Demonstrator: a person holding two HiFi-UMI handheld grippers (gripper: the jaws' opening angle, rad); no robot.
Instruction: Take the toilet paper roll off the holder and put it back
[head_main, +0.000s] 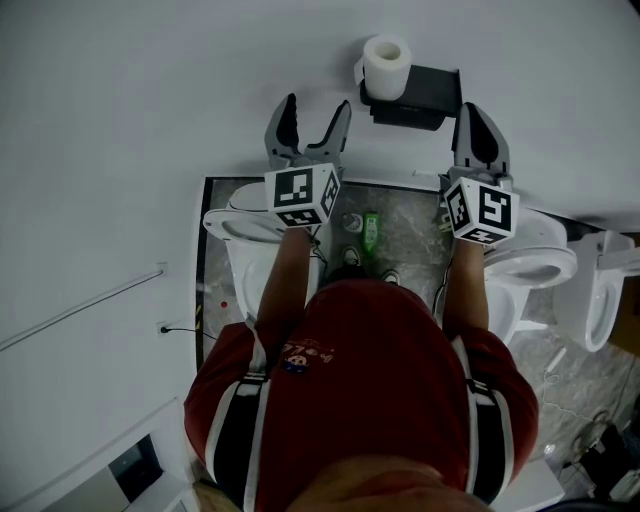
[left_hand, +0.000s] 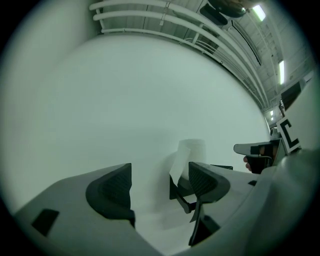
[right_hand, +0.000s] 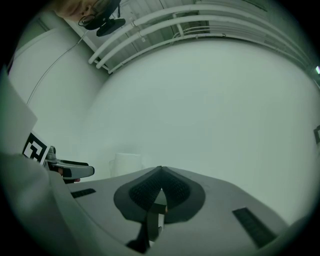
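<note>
Plain white wall (head_main: 130, 110), one toilet paper roll (head_main: 386, 66) upright on one black holder (head_main: 425, 95), my left tongs (head_main: 317, 108) spread and empty, my right tongs (head_main: 474, 112) pressed together.

The left forearm (head_main: 285, 275) and right forearm (head_main: 465, 285) reach up mid-frame, side by side; the left gripper (head_main: 317, 112), left of centre, has its jaws spread apart, nothing between them. The right gripper (head_main: 475, 112), right of centre, has its jaws pressed together, empty.

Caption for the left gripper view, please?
Left tongs, open and empty, face the toilet paper roll on its black wall holder.
</note>
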